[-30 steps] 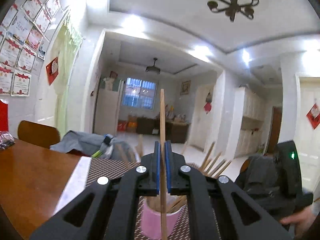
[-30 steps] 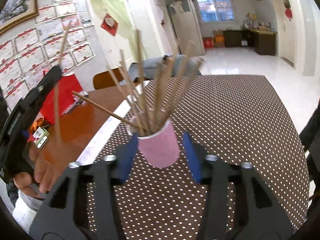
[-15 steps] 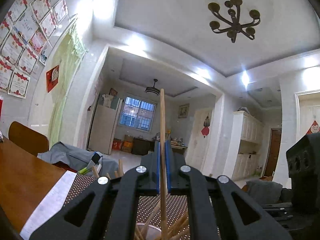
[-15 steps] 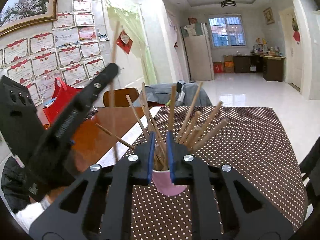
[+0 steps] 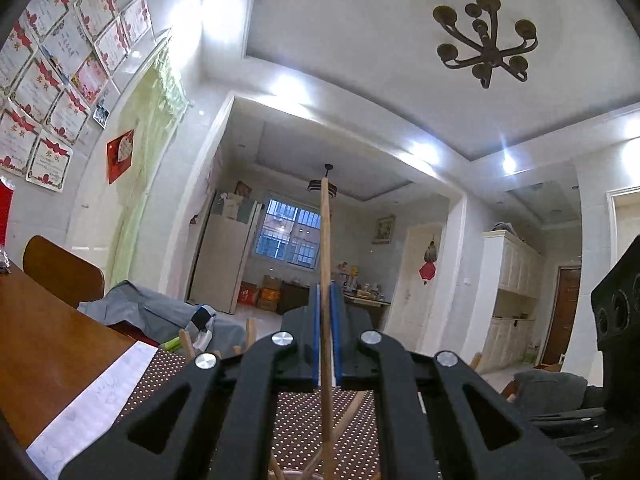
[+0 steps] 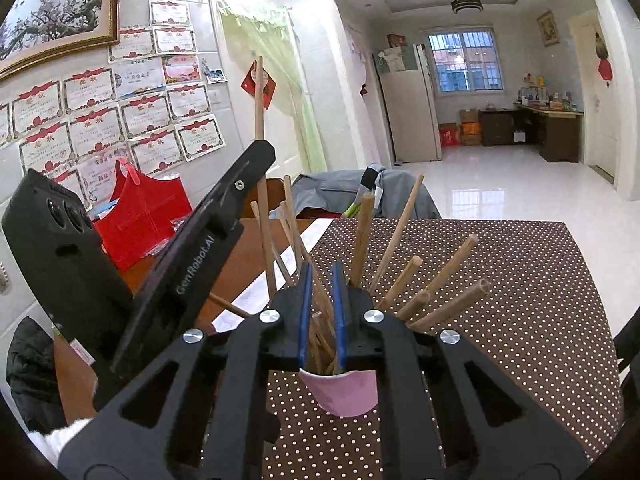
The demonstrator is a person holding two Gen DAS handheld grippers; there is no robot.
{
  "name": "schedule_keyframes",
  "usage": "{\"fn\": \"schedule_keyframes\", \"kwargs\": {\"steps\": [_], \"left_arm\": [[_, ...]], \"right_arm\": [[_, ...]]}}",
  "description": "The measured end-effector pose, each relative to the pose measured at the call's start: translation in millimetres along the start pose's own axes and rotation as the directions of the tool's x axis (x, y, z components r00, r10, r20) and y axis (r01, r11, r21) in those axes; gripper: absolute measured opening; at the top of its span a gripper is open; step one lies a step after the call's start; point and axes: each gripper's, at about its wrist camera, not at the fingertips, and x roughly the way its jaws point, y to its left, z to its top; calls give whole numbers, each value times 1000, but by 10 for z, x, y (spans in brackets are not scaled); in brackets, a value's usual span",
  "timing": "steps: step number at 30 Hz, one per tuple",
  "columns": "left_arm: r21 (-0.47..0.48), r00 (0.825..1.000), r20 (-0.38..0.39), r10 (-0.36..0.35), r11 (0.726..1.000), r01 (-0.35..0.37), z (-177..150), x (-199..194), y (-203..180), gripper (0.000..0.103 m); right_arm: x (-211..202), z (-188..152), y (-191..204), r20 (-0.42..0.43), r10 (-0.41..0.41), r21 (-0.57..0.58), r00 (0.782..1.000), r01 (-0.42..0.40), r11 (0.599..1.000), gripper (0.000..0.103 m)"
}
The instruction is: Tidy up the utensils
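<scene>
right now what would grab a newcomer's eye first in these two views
Probably the pink cup on the dotted tablecloth, bristling with wooden chopsticks fanned in all directions. Next, the left gripper, shut on a single chopstick held upright just left of the cup. The right gripper sits right over the cup, its fingers closed around a chopstick in the bundle.

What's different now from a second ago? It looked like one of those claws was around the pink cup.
The right gripper was open with its fingers either side of the pink cup; it has since risen and shut, apparently on a chopstick in the bundle. The left gripper tilted upward, with the cup slipping out of its view. Unchanged: the left still pinches its single upright chopstick, and the cup stands on the dotted mat.
</scene>
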Motion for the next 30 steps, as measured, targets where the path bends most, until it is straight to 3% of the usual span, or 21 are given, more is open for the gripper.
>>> {"fn": "schedule_keyframes", "kwargs": {"steps": [9, 20, 25, 30], "left_arm": [[42, 999, 23, 26, 999, -27, -78, 17, -51, 5], [63, 998, -46, 36, 997, -33, -120, 24, -22, 6], [64, 998, 1, 62, 996, -61, -80, -26, -2, 6], [52, 998, -19, 60, 997, -59, -102, 30, 33, 6]], "right_arm": [[91, 8, -41, 0, -18, -3, 1000, 18, 1000, 10], [103, -5, -15, 8, -53, -11, 999, 53, 999, 10], [102, -10, 12, 9, -52, -11, 999, 52, 999, 10], [102, -22, 10, 4, -52, -12, 999, 52, 999, 10]]}}
